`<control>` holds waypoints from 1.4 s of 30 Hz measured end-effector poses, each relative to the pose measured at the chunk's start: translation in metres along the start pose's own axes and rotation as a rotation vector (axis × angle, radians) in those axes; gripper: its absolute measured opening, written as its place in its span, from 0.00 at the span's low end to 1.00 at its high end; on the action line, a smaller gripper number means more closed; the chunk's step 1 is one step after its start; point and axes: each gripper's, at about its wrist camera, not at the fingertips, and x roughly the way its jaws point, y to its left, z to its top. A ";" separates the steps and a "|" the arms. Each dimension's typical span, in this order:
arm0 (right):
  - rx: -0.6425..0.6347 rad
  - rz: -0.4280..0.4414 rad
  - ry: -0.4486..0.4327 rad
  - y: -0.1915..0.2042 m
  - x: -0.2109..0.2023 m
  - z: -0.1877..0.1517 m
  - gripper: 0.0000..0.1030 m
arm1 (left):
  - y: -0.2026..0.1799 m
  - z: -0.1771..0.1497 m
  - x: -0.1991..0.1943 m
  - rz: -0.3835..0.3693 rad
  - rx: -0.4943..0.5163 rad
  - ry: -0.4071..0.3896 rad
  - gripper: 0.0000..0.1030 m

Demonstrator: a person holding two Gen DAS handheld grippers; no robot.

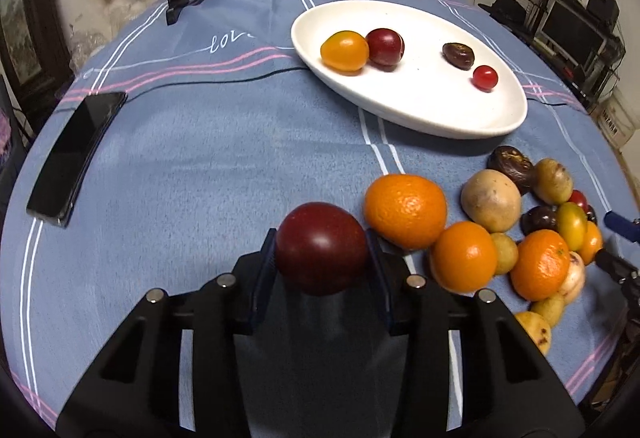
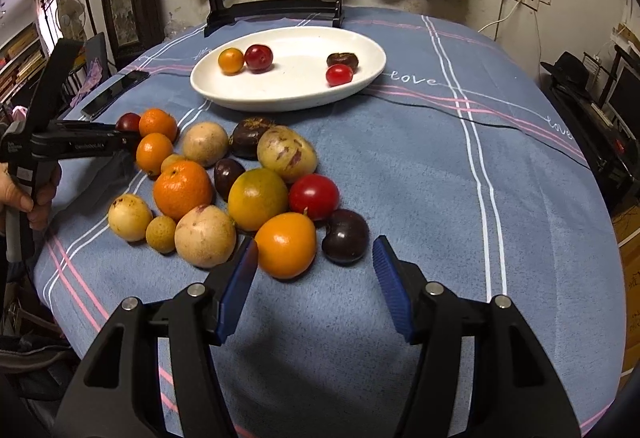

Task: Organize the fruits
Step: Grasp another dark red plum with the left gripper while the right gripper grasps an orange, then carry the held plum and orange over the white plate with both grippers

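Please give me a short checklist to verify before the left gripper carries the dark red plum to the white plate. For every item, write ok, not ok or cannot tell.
1. Grip: the left gripper has both pads against the dark red plum: ok.
2. Grip firmness: whether the plum would slip when moved: cannot tell.
3. Free space on the white plate: four small fruits lie in it and the near part is bare: ok.
4. Path: only bare blue tablecloth lies between the plum and the plate: ok.
5. Neighbour: the large orange sits close beside the plum, perhaps touching: cannot tell.
6. The right gripper is open and holds nothing, away from the plate: ok.
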 end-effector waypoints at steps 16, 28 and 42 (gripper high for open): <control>0.007 0.043 0.085 0.014 0.017 -0.001 0.47 | 0.009 -0.010 -0.006 -0.025 -0.037 0.005 0.41; 0.053 0.024 0.084 0.012 0.031 0.011 0.36 | 0.010 -0.009 -0.004 -0.027 -0.040 0.004 0.41; 0.070 0.028 -0.005 0.000 -0.006 0.009 0.34 | 0.009 -0.010 -0.022 -0.027 -0.038 -0.026 0.41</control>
